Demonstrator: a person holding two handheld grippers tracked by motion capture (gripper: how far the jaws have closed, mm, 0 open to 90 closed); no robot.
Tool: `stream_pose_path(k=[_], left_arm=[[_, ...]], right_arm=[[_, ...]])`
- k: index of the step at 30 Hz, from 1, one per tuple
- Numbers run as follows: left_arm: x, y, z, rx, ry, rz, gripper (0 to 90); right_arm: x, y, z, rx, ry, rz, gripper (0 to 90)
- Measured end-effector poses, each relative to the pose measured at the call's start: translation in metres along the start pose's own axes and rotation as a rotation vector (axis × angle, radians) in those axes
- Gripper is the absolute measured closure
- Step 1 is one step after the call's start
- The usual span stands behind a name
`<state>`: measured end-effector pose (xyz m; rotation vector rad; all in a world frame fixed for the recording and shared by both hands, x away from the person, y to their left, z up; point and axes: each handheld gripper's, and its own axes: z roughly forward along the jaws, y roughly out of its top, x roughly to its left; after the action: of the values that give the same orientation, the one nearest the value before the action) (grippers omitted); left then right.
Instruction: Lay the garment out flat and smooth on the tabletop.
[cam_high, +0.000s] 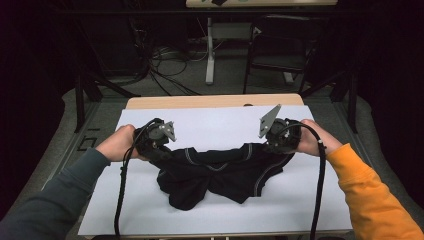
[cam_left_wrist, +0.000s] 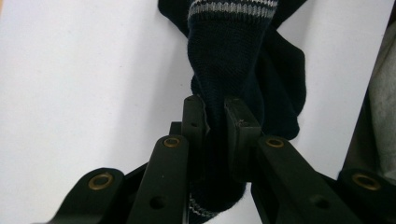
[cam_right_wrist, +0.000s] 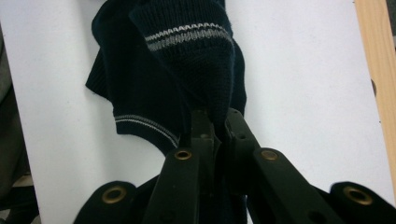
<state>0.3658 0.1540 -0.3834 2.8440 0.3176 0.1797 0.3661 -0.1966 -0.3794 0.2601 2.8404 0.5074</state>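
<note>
Dark room, cables on the floor and a chair (cam_high: 277, 55) at the back, and up front a wooden bench (cam_high: 215, 101) with a big white sheet (cam_high: 215, 125) laid over it. On that sheet sits a dark navy knit sweater (cam_high: 220, 175), bunched in the middle and strung out between two grips.

The left hand-held gripper (cam_high: 162, 152) has its jaws pressed onto a fold of the knit; in the left gripper view you can see the fabric squeezed between the two black pads. The right hand-held gripper (cam_high: 272, 147) is doing the same at the other end, pinching a ribbed bit just under a pale stripe. So both are clamped on cloth, nothing spread.

Handling-wise I'd guess this thing is light, totally floppy and a bit stretchy, so it sags wherever it isn't held, and the middle droops onto the sheet. Not fragile, not slippery, the knit gives the pads plenty to bite. Best places to grab look like the ribbed edges with the stripes, since they're thicker and easy to spot.

Looks: fine ribbed knit, very dark blue, thin light grey double stripes near the cuffs or hem. Can't tell which edge is which in the crumple.
</note>
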Motion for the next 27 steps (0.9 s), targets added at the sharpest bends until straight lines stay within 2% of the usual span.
stream_pose_path(k=[4,9,12,13,14,15,16,17,18,19,20,21,22,23,24,25,26,27], left_arm=[[-0.009,-0.002,0.007,0.004,-0.001,-0.011,80.4],[-0.022,-0.008,0.018,0.008,-0.016,-0.012,80.4],[-0.022,-0.01,0.024,0.012,-0.009,-0.018,80.5],[-0.02,-0.01,0.024,0.007,0.031,-0.027,80.7],[-0.015,-0.008,0.024,0.007,0.079,-0.056,81.0],[-0.006,-0.005,0.022,0.009,0.149,-0.068,81.1],[0.006,0.0,0.018,0.011,0.239,-0.092,81.1],[0.022,0.008,0.012,0.002,0.343,-0.116,81.1],[0.041,0.018,0.004,-0.012,0.452,-0.151,80.8],[0.061,0.028,-0.001,-0.006,0.566,-0.188,78.4],[0.081,0.038,-0.006,-0.008,0.634,-0.252,55.5],[0.098,0.045,-0.008,-0.028,0.657,-0.339,55.5],[0.109,0.048,-0.008,-0.044,0.669,-0.386,43.9],[0.113,0.05,-0.004,-0.041,0.665,-0.399,36.1],[0.113,0.049,0.002,-0.04,0.655,-0.407,31.6],[0.11,0.046,0.009,-0.049,0.623,-0.412,26.9],[0.105,0.04,0.018,-0.046,0.579,-0.41,23.9],[0.098,0.033,0.028,-0.037,0.558,-0.398,23.3]], right_arm=[[0.007,-0.002,0.001,-0.002,0.01,-0.005,85.0],[0.019,-0.008,0.003,0.003,0.033,-0.036,84.9],[0.021,-0.012,0.008,0.021,0.033,-0.035,85.0],[0.02,-0.012,0.01,0.021,0.023,-0.038,85.1],[0.017,-0.011,0.01,0.02,0.004,-0.034,85.2],[0.011,-0.009,0.01,0.023,-0.05,-0.034,85.3],[0.002,-0.004,0.009,0.035,-0.152,-0.023,85.4],[-0.012,0.002,0.006,0.024,-0.261,0.008,85.3],[-0.03,0.012,0.001,-0.001,-0.382,0.042,84.7],[-0.049,0.023,-0.003,-0.025,-0.513,0.062,82.0],[-0.09,0.047,0.0,0.071,-0.725,0.128,55.4],[-0.09,0.047,0.0,0.071,-0.725,0.128,55.4],[-0.107,0.055,0.005,0.106,-0.768,0.165,49.8],[-0.117,0.06,0.009,0.099,-0.734,0.212,45.8],[-0.12,0.063,0.015,0.098,-0.709,0.256,41.1],[-0.117,0.064,0.023,0.077,-0.678,0.277,39.2],[-0.11,0.063,0.031,0.062,-0.623,0.285,38.5],[-0.1,0.059,0.039,0.059,-0.588,0.274,38.1]])
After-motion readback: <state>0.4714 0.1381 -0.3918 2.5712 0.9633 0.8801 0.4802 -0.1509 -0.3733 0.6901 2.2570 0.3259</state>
